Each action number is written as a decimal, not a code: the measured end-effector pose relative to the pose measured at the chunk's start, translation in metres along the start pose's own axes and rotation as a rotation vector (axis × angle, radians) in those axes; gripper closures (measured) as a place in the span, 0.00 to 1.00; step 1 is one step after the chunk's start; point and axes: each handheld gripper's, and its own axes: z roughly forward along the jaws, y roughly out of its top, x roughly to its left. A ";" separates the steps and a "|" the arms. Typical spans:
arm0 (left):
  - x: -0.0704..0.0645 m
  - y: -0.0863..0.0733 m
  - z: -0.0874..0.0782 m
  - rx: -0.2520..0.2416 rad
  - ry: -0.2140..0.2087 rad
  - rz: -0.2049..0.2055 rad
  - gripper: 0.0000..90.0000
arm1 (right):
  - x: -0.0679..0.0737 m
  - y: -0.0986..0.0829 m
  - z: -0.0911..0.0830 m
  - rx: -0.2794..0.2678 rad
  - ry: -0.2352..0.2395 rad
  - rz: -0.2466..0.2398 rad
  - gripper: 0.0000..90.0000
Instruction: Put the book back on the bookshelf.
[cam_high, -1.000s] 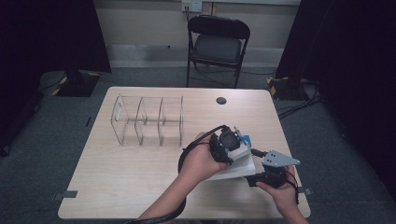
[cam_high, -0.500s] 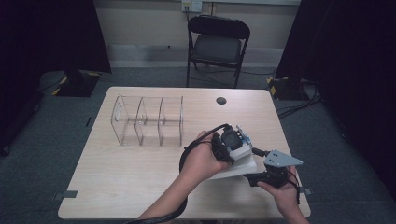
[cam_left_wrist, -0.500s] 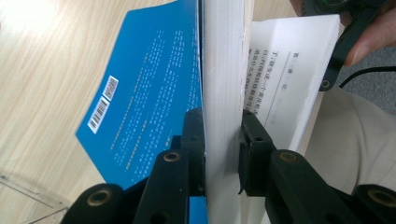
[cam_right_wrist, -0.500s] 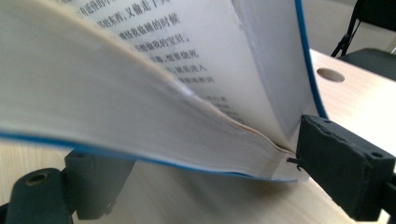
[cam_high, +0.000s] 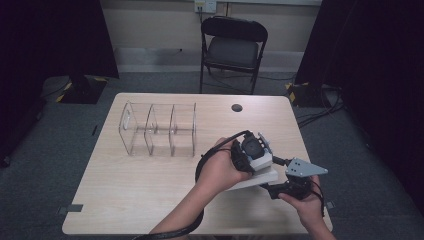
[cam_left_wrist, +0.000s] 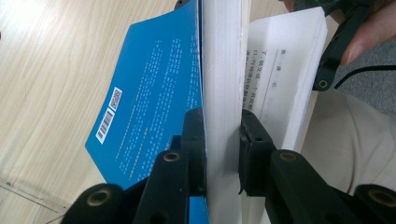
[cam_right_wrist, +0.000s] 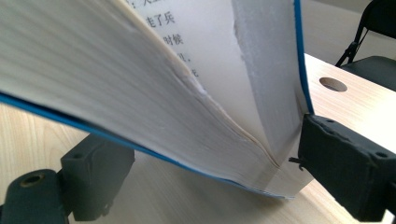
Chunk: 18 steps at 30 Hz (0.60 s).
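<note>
A thick book (cam_high: 252, 179) with a blue cover lies partly open at the table's front right. In the left gripper view, my left gripper (cam_left_wrist: 223, 135) is shut on a block of its white pages (cam_left_wrist: 224, 70), with the barcoded blue cover (cam_left_wrist: 154, 93) against the left jaw. In the high view that gripper (cam_high: 257, 162) points down onto the book. My right gripper (cam_high: 272, 190) holds the book's near right end. In the right gripper view the spine end (cam_right_wrist: 261, 163) sits between the jaws of my right gripper (cam_right_wrist: 205, 158), and the pages fan upward.
A clear acrylic divider rack (cam_high: 157, 130) stands on the left half of the table (cam_high: 150, 195). A round cable hole (cam_high: 237, 107) is near the far edge. A black folding chair (cam_high: 232, 47) stands behind the table. The table's right edge is close to my right hand.
My left gripper has shifted slightly right with the page block, and less blue cover shows from above. The right gripper has barely moved.
</note>
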 end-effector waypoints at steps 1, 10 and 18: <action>0.000 0.000 0.000 -0.002 0.002 0.004 0.84 | -0.001 0.000 0.000 -0.002 0.004 -0.005 0.12; -0.001 -0.001 -0.001 -0.006 0.001 -0.001 0.84 | 0.000 0.000 0.000 -0.004 -0.003 -0.009 0.12; 0.002 0.002 -0.012 0.001 -0.012 0.000 0.84 | 0.001 0.006 -0.003 -0.020 0.020 0.003 0.11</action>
